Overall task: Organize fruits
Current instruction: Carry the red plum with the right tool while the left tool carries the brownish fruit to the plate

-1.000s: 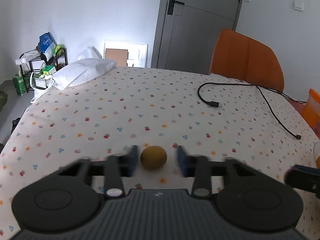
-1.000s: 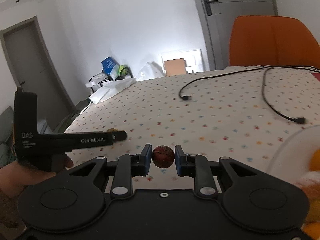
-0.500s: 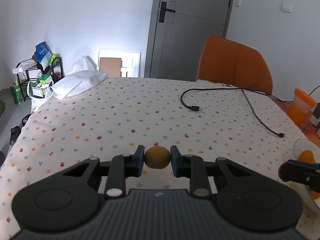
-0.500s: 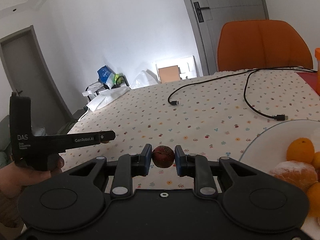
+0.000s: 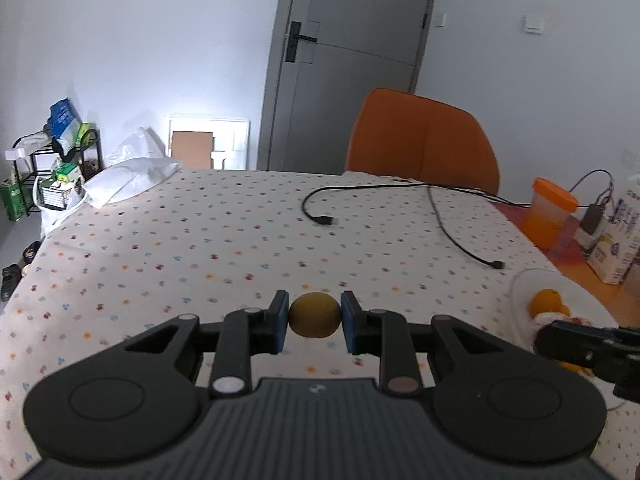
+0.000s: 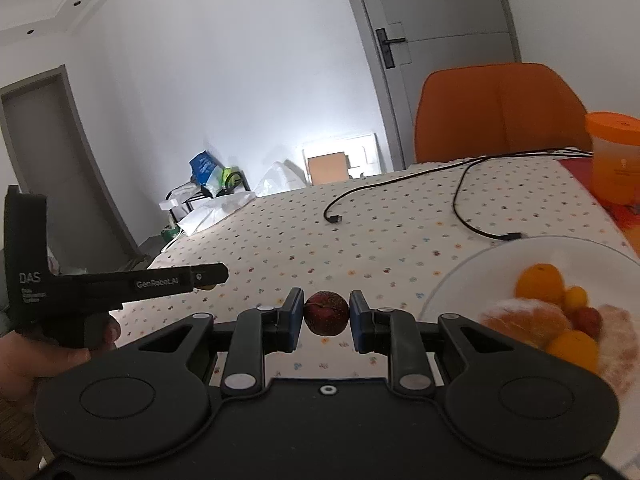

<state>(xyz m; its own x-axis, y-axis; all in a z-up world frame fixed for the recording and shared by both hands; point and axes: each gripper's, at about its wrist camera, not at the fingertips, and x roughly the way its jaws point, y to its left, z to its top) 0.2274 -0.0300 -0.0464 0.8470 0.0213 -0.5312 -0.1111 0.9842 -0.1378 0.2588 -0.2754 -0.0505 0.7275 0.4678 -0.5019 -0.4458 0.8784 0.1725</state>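
My left gripper [image 5: 314, 322] is shut on a small yellow-brown round fruit [image 5: 314, 315], held above the dotted tablecloth [image 5: 224, 240]. My right gripper [image 6: 326, 317] is shut on a dark red fruit [image 6: 326, 312]. A white plate [image 6: 480, 272] with oranges [image 6: 538, 282] and other fruit lies to the right of the right gripper; the same plate [image 5: 520, 300] shows at the right edge of the left wrist view. In the right wrist view the left gripper [image 6: 208, 277] reaches in from the left, held by a hand [image 6: 24, 356].
A black cable [image 5: 400, 208] lies across the far half of the table. An orange chair [image 5: 420, 148] stands behind it. An orange-lidded cup [image 6: 614, 156] and cartons [image 5: 616, 240] stand at the right. A white bag [image 5: 128, 180] lies on the far left corner.
Both grippers have moved to the right and risen a little with their fruits. The plate with fruit has come further into both views. The left gripper's blur has cleared.
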